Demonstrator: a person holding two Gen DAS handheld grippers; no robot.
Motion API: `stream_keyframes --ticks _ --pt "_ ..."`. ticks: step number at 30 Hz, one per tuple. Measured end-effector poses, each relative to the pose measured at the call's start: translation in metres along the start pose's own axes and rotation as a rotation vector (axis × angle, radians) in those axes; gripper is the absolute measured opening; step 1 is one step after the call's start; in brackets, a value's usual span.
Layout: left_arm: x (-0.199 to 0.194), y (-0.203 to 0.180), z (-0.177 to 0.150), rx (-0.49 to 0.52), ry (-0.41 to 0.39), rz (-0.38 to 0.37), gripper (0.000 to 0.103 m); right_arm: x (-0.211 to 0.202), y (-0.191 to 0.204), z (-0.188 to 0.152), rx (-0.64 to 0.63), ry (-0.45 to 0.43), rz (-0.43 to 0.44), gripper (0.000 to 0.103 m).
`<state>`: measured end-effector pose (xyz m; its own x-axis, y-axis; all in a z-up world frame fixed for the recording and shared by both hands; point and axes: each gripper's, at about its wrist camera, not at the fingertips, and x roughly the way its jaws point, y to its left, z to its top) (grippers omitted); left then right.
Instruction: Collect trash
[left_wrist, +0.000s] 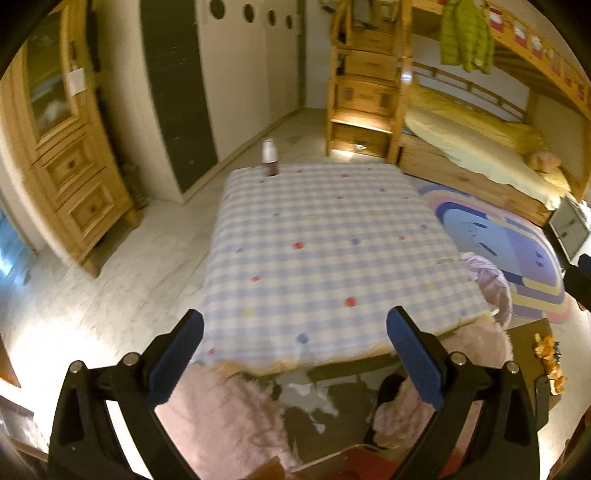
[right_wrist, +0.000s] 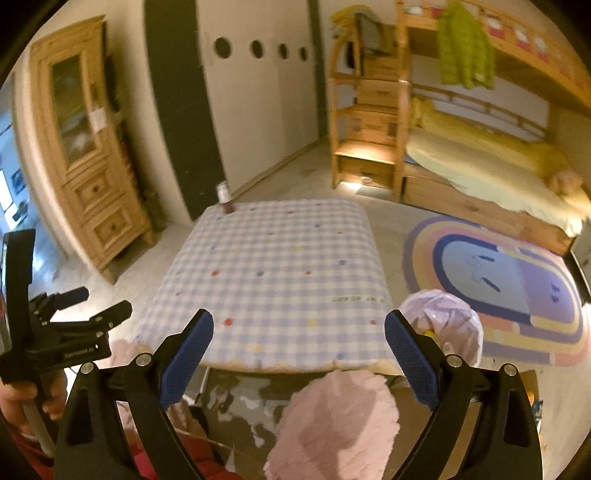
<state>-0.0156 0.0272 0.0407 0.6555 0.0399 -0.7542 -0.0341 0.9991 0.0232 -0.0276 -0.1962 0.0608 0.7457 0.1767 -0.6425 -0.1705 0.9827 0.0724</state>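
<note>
one bottle, one trash bag, one table

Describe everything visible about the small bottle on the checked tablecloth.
The bottle stands upright at the far left corner of the checked tablecloth, alone, nothing else touching it. It is small, with a pale cap and upper body and a dark reddish lower part, perhaps contents or label; blur hides detail. Both tongs, left and right, are open and far from it.

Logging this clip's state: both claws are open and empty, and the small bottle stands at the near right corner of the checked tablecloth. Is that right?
Not quite. The bottle stands at the far left corner of the checked tablecloth, as both wrist views show. The rest holds: the left claw and the right claw are open and empty.
</note>
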Motion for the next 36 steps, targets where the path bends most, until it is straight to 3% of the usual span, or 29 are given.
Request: stream_keyframes --ticks 5,36 --pt "-0.004 0.018 -0.005 -0.037 -0.001 0.026 0.096 0.001 0.011 0.002 -0.024 0.003 0.015 0.093" --pt "-0.002 0.013 -0.001 -0.013 0.008 0.025 0.096 0.006 0.009 0.001 -0.011 0.016 0.005 0.093"
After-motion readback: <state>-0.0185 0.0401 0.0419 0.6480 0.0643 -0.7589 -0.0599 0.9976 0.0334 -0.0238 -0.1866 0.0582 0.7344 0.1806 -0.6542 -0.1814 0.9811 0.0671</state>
